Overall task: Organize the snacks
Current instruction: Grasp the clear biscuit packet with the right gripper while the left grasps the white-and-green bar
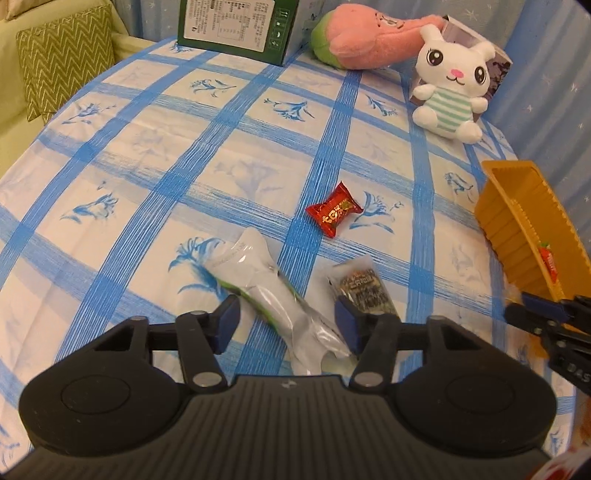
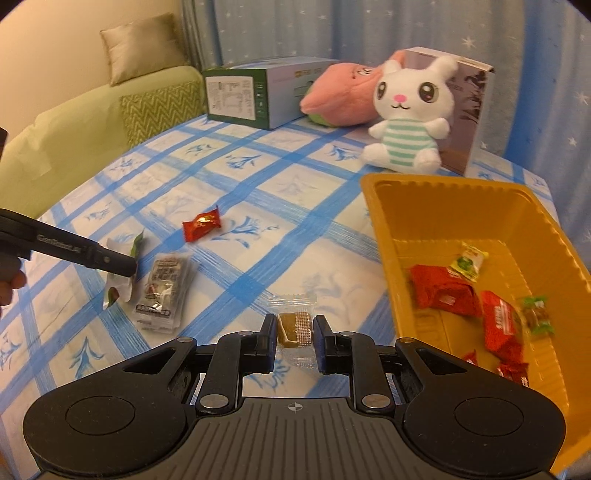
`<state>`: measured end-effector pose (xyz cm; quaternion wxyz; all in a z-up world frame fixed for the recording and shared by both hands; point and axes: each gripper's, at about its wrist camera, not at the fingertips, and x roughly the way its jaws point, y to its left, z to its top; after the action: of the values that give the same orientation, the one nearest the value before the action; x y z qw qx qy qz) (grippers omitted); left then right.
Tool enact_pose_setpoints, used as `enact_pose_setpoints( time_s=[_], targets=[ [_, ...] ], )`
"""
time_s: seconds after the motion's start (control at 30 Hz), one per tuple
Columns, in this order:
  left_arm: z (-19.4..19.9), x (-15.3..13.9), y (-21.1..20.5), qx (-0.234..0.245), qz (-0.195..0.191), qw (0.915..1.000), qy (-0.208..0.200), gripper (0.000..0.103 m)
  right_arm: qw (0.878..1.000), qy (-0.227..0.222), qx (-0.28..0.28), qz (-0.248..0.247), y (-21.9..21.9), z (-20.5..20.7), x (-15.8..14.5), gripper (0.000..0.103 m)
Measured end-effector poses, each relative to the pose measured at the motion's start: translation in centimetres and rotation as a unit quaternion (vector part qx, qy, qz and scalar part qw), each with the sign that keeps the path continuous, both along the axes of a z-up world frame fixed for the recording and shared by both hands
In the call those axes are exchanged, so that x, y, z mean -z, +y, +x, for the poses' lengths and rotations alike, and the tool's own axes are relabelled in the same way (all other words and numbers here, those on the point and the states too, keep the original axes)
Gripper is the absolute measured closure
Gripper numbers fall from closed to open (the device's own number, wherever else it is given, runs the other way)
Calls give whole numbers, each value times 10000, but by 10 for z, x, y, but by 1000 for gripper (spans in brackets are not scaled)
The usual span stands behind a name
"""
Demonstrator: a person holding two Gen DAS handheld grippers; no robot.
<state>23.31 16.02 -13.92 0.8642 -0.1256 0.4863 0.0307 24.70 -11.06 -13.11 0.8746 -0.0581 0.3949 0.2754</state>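
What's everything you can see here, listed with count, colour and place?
Tray: one, yellow, right side of table.
Snacks in tray: several, mostly red, some green-yellow.
Red candy: one, mid-table.
Clear-green packet: one, lying between the left jaws.
Dark packet: one, beside the clear-green one.
Wafer in clear wrap: one, golden-brown, gripped by the right jaws.
Bunny plush: one, white with mint stripes, far side.
Pink plush: one, behind the bunny.
Green box: one, far edge.
Grey box: one, behind the bunny.
Tablecloth: blue-white check.
Sofa cushion: one, olive zigzag, left.
Left gripper: black, open.
Right gripper: black, shut.
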Motion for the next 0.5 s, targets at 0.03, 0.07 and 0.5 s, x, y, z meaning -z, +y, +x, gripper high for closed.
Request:
enact_pose_setpoints(
  time_s=[0.03, 0.07, 0.5],
  targets=[
    [3, 2, 0, 35, 53, 10000, 5, 57, 10000, 5, 39, 6, -2, 0, 0, 82],
    [5, 4, 0, 71, 101, 9999, 22, 59, 10000, 15, 76, 15, -4, -1, 0, 82],
    [20, 11, -16, 686, 533, 9962, 100, 76, 9993, 121, 343, 99, -10, -4, 0, 82]
  ],
)
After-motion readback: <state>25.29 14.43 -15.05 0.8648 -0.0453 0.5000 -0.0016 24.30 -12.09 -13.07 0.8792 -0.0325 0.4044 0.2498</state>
